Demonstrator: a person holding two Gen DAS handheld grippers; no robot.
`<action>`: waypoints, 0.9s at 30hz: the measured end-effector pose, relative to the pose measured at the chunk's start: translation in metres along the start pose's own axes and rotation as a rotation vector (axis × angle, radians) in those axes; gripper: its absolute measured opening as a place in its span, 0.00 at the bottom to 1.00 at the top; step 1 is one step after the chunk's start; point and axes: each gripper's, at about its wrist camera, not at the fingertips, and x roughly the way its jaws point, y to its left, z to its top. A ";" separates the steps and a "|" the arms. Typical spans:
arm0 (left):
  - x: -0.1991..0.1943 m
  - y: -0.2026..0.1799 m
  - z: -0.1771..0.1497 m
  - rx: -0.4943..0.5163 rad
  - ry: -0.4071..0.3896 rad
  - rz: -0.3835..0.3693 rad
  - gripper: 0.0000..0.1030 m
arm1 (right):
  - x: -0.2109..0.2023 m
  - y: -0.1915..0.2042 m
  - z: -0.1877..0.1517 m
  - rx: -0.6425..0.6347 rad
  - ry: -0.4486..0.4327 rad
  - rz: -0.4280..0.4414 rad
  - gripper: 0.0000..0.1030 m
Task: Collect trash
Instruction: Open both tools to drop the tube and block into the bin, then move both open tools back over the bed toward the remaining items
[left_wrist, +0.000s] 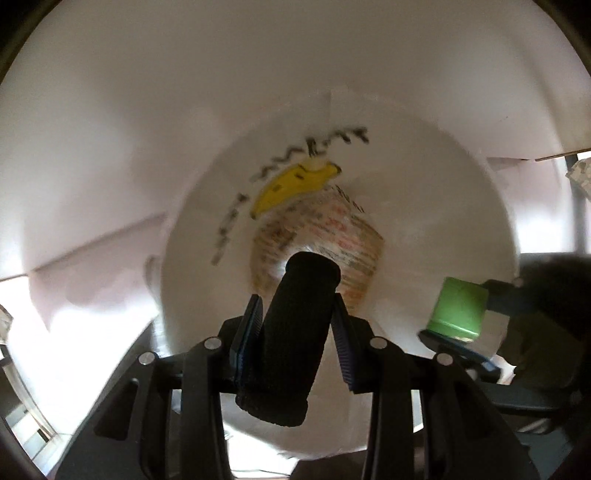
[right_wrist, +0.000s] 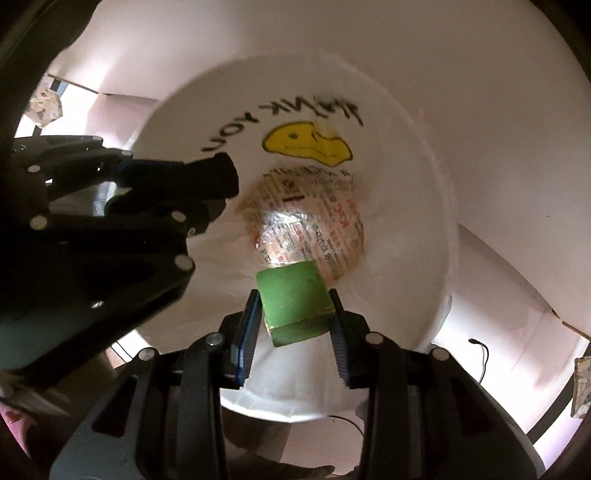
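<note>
Both grippers point down over the mouth of a white bin lined with a white plastic bag (left_wrist: 424, 206) (right_wrist: 406, 155) that bears a yellow smiley and black lettering. My left gripper (left_wrist: 295, 317) is shut on a black rolled fabric piece (left_wrist: 295, 332), also seen at the left of the right wrist view as a black fabric piece (right_wrist: 218, 177). My right gripper (right_wrist: 295, 306) is shut on a green block (right_wrist: 295, 299); the same green block (left_wrist: 456, 310) shows at the right of the left wrist view. At the bag's bottom lies crumpled printed paper (left_wrist: 343, 229) (right_wrist: 325, 218).
White floor or wall panels (left_wrist: 110, 147) surround the bin. A crumpled paper ball (right_wrist: 46, 103) lies at the upper left outside the bin, another scrap (right_wrist: 581, 384) at the right edge. A thin black cable (right_wrist: 484, 350) runs near the bin's right side.
</note>
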 end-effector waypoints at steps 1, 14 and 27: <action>0.005 0.001 0.002 -0.013 0.013 -0.010 0.39 | 0.007 -0.002 0.002 0.006 0.008 0.007 0.36; 0.013 0.013 0.007 -0.069 0.046 -0.026 0.58 | 0.029 -0.003 0.006 -0.009 0.029 -0.015 0.50; -0.035 0.018 -0.039 -0.055 -0.028 0.006 0.58 | -0.036 0.015 -0.023 -0.071 -0.042 -0.059 0.50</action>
